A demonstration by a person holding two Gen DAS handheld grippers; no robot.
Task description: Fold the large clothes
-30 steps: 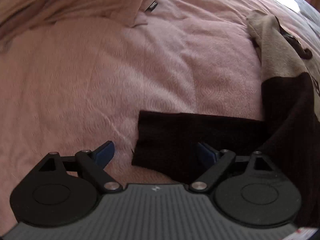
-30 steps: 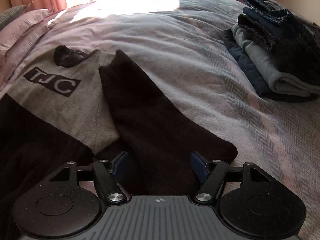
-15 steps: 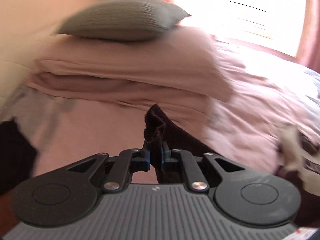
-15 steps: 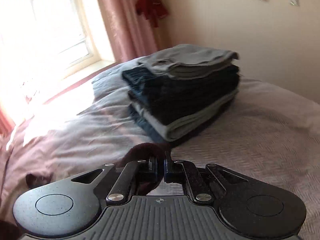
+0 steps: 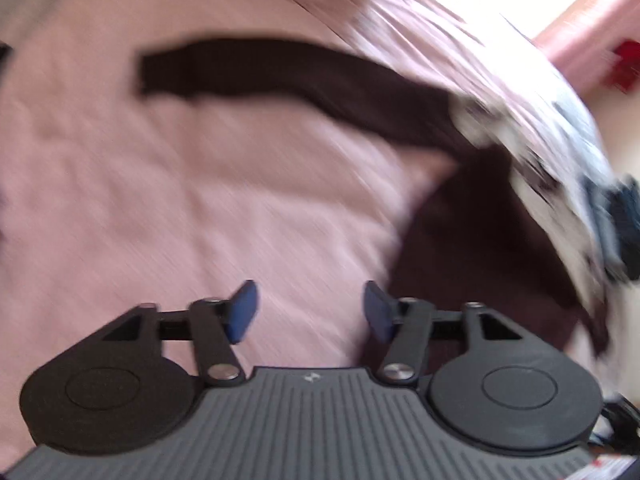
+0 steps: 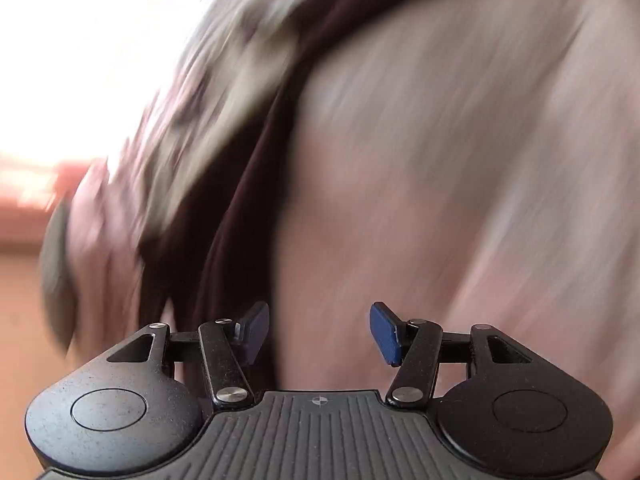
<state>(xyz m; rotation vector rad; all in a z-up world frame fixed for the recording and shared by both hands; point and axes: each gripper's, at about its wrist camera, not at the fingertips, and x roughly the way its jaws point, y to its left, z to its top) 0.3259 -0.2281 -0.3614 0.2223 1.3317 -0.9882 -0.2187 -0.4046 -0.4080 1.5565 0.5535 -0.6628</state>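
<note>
Sweater (image 5: 472, 236), dark brown with a pale chest panel, lies flat on the pink bedspread (image 5: 224, 184), and every position below is given relative to it.

Nearest the lens in the left wrist view, the left gripper (image 5: 310, 312) has its jaws opening with only bedspread between the blue pads (image 5: 242, 312); the garment's lower body edge sits just beside the right-hand pad. In the right wrist view, the right gripper (image 6: 318, 332) also has its jaws opening and nothing between them; a dark band of the garment runs just past its left-hand finger.

Beyond the left gripper, one sleeve (image 5: 280, 76) extends straight out from the shoulder, well away from the body panel. Farther off, beyond the sweater, a stack of folded clothes (image 5: 616, 232) lies blurred at the frame edge.

Step in hand, as judged: sleeves laid out, grippers free to re-grip for the next fold.
- Take the sleeve at its cuff, not mid-length.
- Carry it flat across the chest panel.
- Keep both sides symmetrical.
- Smooth wrinkles before folding the body.

Both views are motion-blurred; fine creases cannot be judged.
</note>
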